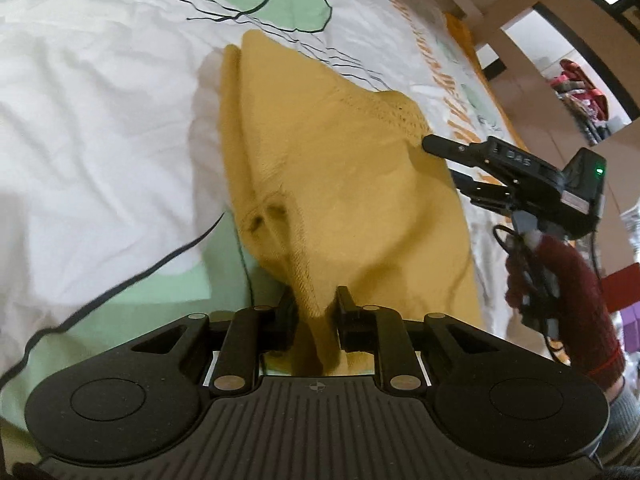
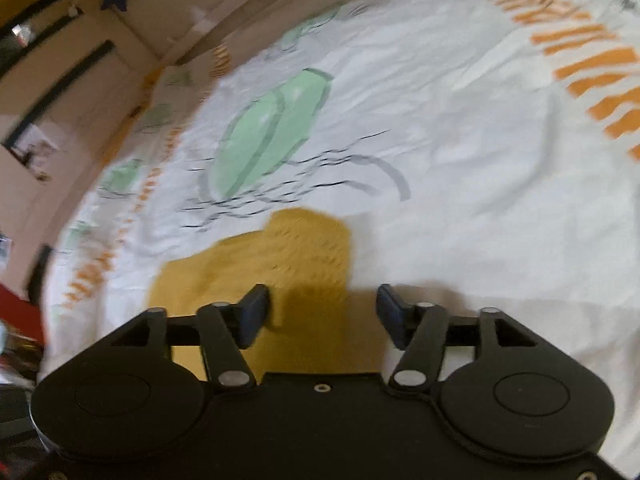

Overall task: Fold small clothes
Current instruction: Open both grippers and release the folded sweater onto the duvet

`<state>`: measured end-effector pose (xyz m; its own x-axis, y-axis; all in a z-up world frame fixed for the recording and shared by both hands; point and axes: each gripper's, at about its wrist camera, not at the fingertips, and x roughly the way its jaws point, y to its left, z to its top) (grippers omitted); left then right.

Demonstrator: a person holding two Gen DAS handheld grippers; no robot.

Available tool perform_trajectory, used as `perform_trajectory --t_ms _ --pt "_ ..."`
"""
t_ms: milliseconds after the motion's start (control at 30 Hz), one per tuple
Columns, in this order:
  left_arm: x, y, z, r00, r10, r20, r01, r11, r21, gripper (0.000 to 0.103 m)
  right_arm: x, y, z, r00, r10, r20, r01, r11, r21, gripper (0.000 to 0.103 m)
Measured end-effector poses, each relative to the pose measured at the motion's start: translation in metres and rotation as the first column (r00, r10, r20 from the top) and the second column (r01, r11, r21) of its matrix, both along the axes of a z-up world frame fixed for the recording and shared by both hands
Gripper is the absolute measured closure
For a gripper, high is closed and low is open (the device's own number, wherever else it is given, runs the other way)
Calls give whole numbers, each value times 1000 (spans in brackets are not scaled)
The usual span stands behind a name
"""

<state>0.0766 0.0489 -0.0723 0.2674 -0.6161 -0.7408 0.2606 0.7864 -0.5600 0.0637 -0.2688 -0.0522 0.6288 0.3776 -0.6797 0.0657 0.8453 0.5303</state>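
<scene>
Left wrist view: left gripper [image 1: 316,312] pinches mustard garment [image 1: 340,184] edge (lifted) — right gripper [image 2: 323,312] spread.

Matte black claw [image 1: 316,312] with silver pivot screws; green LED on other claw [image 1: 430,145]; maroon knit glove [image 1: 560,280], black cable.

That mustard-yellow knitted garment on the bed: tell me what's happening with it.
A person is folding the mustard-yellow knitted garment on a white printed bedsheet. The left gripper is clamped on a bunched edge, lifting it. The right gripper, open, hovers at the opposite ribbed edge without gripping. The fold is unfinished.
</scene>
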Motion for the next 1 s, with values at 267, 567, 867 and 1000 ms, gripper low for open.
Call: perform_trajectory --t_ms 267,567,867,1000 --pt "-28 -1 21 983 -24 183 3 994 111 79 1 15 -6 996 -15 86 30 984 -174 16" --pt "-35 7 66 903 37 427 -116 980 159 69 -25 7 11 984 -47 174 77 983 -166 0" --pt "25 -33 61 859 25 512 -165 959 231 67 -40 27 24 984 -22 178 68 965 -252 0" --pt "53 -41 39 879 43 476 -194 942 274 67 -41 37 20 988 22 155 26 955 -296 0"
